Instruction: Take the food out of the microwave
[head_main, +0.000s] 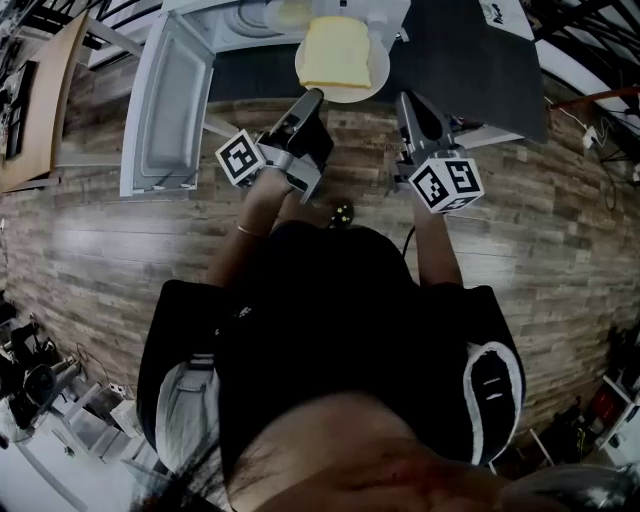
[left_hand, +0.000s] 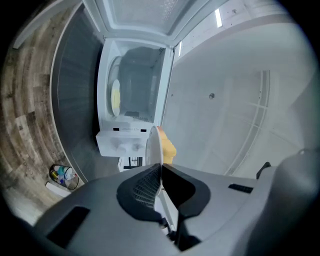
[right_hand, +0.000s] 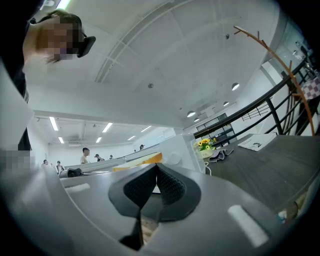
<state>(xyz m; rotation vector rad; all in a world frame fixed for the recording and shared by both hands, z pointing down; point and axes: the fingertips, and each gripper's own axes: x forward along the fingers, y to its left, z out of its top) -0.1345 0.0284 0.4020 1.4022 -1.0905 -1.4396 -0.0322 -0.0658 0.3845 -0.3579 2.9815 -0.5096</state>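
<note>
the round white plate (head_main: 345, 94) bearing 1 pale yellow bread slice (head_main: 335, 52) is held just outside the open white microwave (left_hand: 132, 90), its rim pinched by the left gripper (head_main: 314, 97). the right gripper (head_main: 404, 98) is closed on nothing beside it. the plate is judged light, stiff and slippery, best held level by its rim.

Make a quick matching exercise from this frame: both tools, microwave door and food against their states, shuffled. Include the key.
Things:
1. left tool
2. right tool
3. microwave door
4. food

States:
A. swung wide open
B. lies on the white plate
C. shut, nothing between its jaws
D. shut on the plate's rim

Pairs: 1-D, 2-C, 3-A, 4-B
</note>
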